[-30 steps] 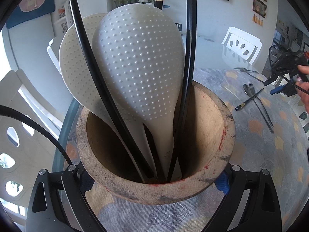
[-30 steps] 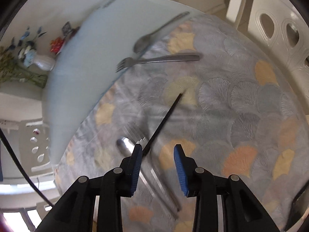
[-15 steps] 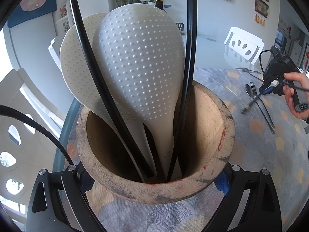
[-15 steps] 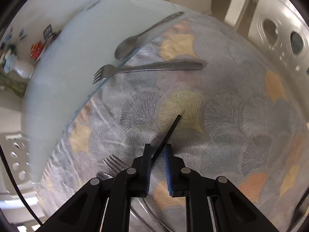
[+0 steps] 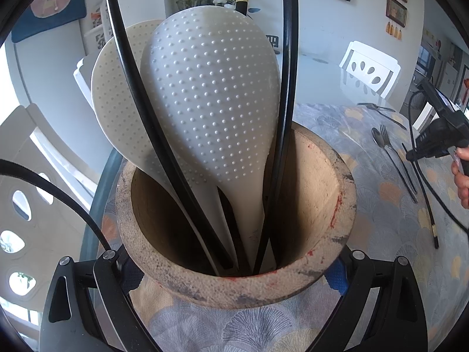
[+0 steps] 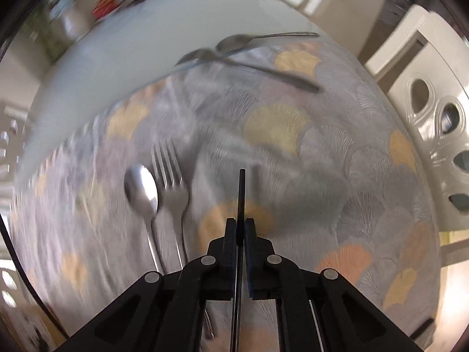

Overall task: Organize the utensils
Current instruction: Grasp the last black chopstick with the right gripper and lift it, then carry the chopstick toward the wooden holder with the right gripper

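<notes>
A clay pot (image 5: 322, 234) fills the left wrist view, and my left gripper (image 5: 233, 270) is shut on it, one finger on each side. Two white dotted rice paddles (image 5: 211, 102) and several black-handled utensils (image 5: 290, 88) stand inside. My right gripper (image 6: 240, 226) has just been closing and is now shut on a thin black chopstick (image 6: 241, 187), which passes between the pads and points straight ahead over the patterned tablecloth (image 6: 366, 176). In the left wrist view the right gripper (image 5: 410, 155), held by a hand, hangs at the far right with the chopstick (image 5: 422, 193) slanting down from it.
A spoon (image 6: 142, 190) and fork (image 6: 171, 182) with dark handles lie just left of the held chopstick. A second spoon (image 6: 234, 41) and fork (image 6: 249, 67) lie farther off near the cloth's edge. A white chair (image 6: 433, 117) stands to the right of the table.
The right jaws went from open to shut on the chopstick. The gripper rolled, so the chopstick now points straight ahead, and it shifted to the right. The left gripper and pot stayed still.
</notes>
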